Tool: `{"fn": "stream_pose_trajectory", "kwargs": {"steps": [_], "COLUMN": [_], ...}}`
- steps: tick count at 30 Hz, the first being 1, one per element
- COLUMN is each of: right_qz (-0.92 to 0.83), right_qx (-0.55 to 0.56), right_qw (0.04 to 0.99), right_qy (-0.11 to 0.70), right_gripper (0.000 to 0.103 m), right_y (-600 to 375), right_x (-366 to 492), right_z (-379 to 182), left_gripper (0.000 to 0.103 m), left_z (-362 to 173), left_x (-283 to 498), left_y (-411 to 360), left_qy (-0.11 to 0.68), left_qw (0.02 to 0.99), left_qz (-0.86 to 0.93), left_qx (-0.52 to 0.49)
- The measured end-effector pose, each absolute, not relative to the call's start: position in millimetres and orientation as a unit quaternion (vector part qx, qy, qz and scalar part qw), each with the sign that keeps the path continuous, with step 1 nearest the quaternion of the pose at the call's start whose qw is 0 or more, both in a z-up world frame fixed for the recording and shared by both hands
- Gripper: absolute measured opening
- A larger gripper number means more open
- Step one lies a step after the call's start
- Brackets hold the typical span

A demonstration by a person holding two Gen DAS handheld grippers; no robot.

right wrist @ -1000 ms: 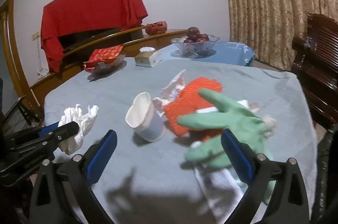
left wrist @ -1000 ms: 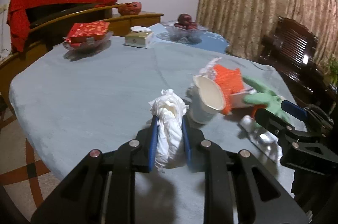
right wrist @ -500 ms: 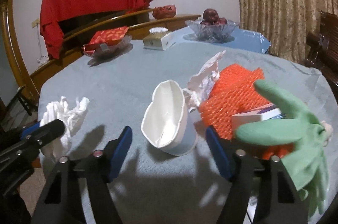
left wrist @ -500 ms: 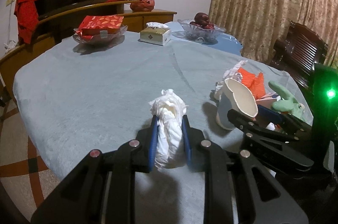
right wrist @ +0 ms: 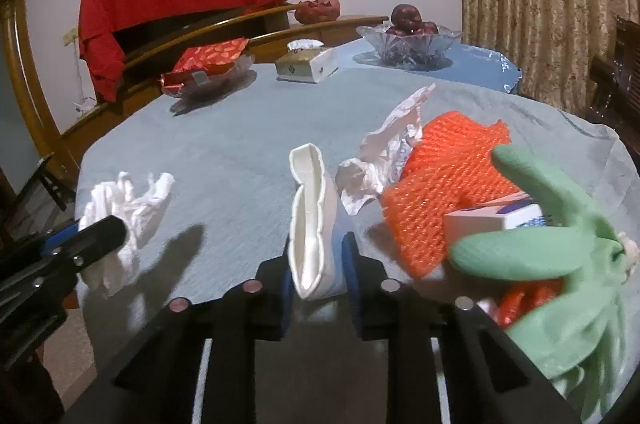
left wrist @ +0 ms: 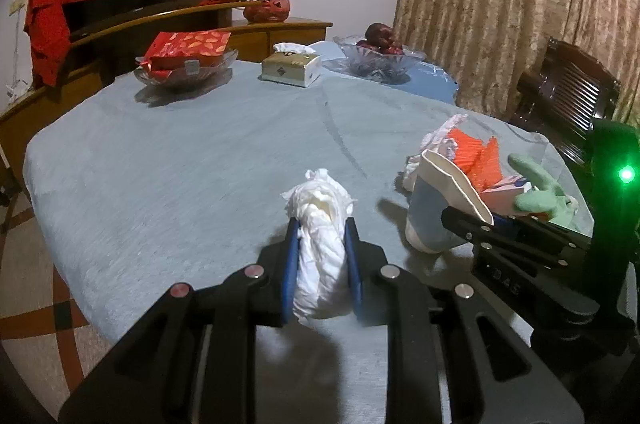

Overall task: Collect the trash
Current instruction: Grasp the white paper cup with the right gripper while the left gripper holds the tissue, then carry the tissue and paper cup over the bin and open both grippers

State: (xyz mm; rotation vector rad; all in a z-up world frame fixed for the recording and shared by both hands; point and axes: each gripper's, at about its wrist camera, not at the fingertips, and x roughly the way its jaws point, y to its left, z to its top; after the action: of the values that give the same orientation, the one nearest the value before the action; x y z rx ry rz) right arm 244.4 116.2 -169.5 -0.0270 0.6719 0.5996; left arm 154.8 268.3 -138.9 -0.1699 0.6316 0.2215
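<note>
Pickup step: left claw (left wrist: 321,260) clamped on tissue wad (left wrist: 320,224), right claw (right wrist: 319,274) just closed, squashing paper cup (right wrist: 314,224) at 6 o'clock on worktop (right wrist: 240,151); next lift both to a bin, none visible.

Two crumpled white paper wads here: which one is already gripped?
The crumpled white tissue wad clamped in the left gripper. The other white crumpled paper lies loose beside the orange foam net.
</note>
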Motion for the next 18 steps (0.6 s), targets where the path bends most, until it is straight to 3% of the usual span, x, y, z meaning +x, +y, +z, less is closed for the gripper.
{"fn": "stream_pose_trajectory", "kwargs": {"steps": [18], "right_qz": [0.265], "right_qx": [0.019], "right_qw": [0.927], "right_qy": [0.264], "right_gripper": [0.017], "right_y": [10], "right_x": [199], "right_z": [-93], "left_gripper": [0.021], "left_z": [-91], "left_x": [157], "left_y": [179], "left_qy": [0.280], "left_qw": [0.958], "left_qz": [0.036], "left_qx": [-0.052]}}
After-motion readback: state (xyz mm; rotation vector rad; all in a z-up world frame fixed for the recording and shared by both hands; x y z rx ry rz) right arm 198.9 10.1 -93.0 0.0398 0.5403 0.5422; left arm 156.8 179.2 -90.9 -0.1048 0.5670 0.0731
